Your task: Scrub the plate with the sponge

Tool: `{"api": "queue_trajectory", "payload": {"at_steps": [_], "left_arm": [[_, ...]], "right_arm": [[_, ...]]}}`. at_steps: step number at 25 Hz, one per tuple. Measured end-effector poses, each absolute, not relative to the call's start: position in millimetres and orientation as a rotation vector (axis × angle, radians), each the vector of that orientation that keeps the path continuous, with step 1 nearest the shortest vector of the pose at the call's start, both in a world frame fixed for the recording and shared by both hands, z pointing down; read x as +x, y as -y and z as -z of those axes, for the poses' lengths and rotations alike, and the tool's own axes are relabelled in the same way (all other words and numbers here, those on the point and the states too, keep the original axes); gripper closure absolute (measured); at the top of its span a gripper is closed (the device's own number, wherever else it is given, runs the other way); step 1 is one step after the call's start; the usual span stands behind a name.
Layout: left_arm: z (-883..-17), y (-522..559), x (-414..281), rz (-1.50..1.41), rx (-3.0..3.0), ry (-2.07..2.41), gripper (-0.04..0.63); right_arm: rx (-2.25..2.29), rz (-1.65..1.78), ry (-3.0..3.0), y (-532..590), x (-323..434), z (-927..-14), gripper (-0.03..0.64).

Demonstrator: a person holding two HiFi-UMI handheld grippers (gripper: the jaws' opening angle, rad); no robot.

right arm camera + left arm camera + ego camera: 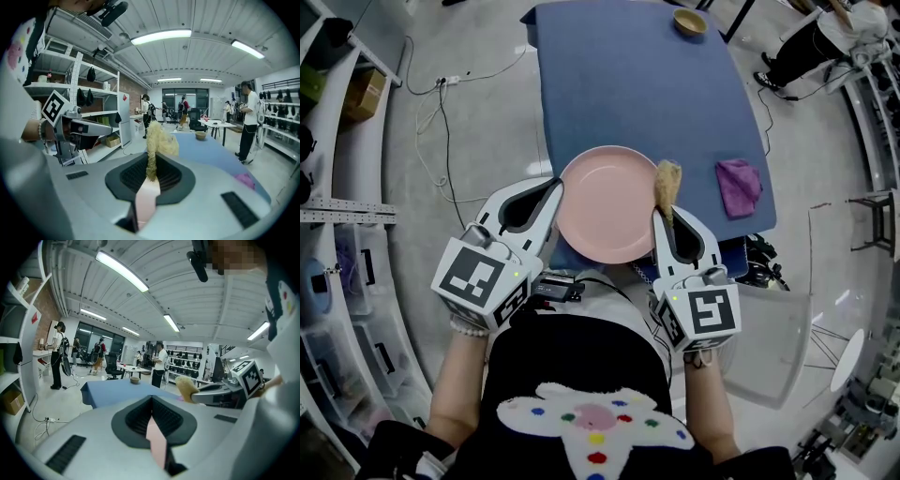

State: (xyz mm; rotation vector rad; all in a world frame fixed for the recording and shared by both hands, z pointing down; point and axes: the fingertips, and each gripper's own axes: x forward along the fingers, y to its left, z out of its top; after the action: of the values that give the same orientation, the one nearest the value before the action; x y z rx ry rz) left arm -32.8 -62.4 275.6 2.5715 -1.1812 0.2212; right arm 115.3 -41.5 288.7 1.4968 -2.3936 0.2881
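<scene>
A pink plate [605, 202] is held above the near edge of the blue table [619, 84]. My left gripper [555, 192] is shut on the plate's left rim; in the left gripper view the pink rim [157, 441] sits edge-on between the jaws of that gripper [152, 420]. My right gripper [667, 217] is shut on a yellowish fibrous sponge [667, 180], which sticks out past the jaws at the plate's right edge. In the right gripper view the sponge [159, 138] stands upright in the gripper [151, 176], with pink showing just below it.
A purple cloth [738, 186] lies on the table's right side. A small wooden bowl [690, 22] stands at its far end. Cables [441, 103] run over the floor to the left, beside shelving [328, 112]. A person [811, 42] stands at the far right.
</scene>
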Motion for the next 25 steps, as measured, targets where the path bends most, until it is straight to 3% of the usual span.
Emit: {"api": "queue_trajectory", "payload": {"at_steps": [25], "left_arm": [[-290,58,-31,-0.27,2.56,1.141,0.586]], "right_arm": [[1.456,-0.28,2.378,35,101,-291,0.578]]}}
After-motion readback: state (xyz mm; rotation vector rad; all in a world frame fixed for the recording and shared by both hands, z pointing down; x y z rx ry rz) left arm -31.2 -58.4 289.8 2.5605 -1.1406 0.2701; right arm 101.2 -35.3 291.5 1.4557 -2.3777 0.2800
